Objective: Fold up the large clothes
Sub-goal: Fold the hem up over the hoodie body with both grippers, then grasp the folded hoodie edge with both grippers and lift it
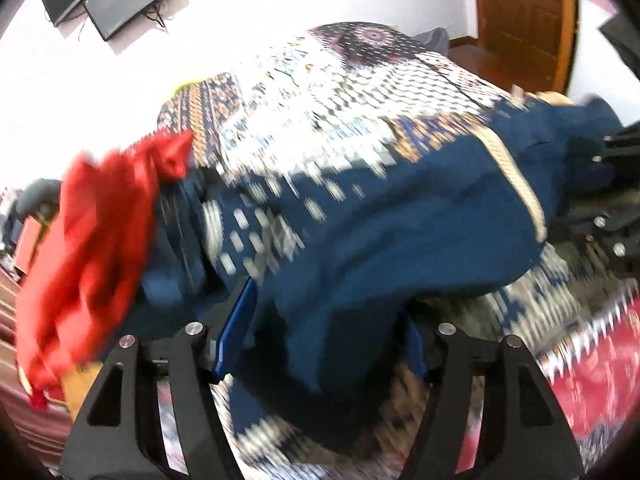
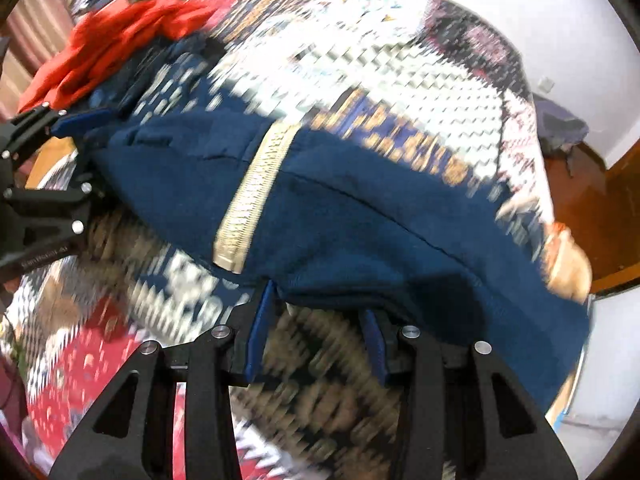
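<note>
the blue garment (image 1: 400,216) hangs lifted over the patterned bed (image 1: 360,92). the left tool (image 1: 320,344) and the right tool (image 2: 320,328) stand wide with cloth between the fingers; i cannot tell if they pinch it. no neat fold shows yet, so most work is left. a red cloth (image 1: 100,232) lies beside.

The navy garment (image 1: 400,216) drapes over the left gripper (image 1: 320,344), its cloth between the two blue fingers (image 1: 236,332). Left of the garment lies a red cloth (image 1: 104,220); beyond it spreads a patterned blanket (image 1: 360,92).
</note>
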Action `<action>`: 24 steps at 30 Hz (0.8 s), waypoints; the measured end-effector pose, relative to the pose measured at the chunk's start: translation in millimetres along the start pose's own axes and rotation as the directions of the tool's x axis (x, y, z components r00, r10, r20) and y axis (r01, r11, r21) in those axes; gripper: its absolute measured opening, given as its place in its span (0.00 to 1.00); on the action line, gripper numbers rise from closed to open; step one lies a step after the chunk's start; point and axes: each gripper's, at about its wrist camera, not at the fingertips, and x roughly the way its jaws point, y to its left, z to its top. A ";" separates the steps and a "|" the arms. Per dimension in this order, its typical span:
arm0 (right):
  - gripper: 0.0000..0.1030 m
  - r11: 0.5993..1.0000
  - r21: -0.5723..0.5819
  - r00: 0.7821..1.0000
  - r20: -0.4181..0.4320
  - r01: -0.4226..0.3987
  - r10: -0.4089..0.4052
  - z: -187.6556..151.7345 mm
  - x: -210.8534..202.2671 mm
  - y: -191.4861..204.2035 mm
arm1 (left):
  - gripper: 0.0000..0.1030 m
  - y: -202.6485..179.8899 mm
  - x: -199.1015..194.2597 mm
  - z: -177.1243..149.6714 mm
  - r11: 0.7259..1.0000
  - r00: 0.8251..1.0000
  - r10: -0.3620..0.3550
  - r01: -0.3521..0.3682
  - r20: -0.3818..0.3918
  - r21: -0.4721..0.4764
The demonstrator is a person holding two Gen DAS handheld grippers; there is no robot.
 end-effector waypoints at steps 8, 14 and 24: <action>0.38 0.965 0.252 0.969 0.213 0.072 -0.128 30.8 -48.8 -38.6 | 0.64 77.9 -20.6 66.6 0.942 0.995 -0.016 0.048 0.099 -0.332; 0.55 0.979 0.193 0.969 0.221 0.067 -0.110 9.2 -59.8 -22.5 | 0.65 79.6 -47.6 44.6 0.950 0.990 -0.016 0.058 0.138 -0.307; 0.56 0.977 0.173 0.990 0.046 0.125 -0.134 -31.1 -24.3 -34.0 | 0.65 31.2 -1.7 -39.4 0.932 0.974 -0.219 0.190 -0.062 -0.309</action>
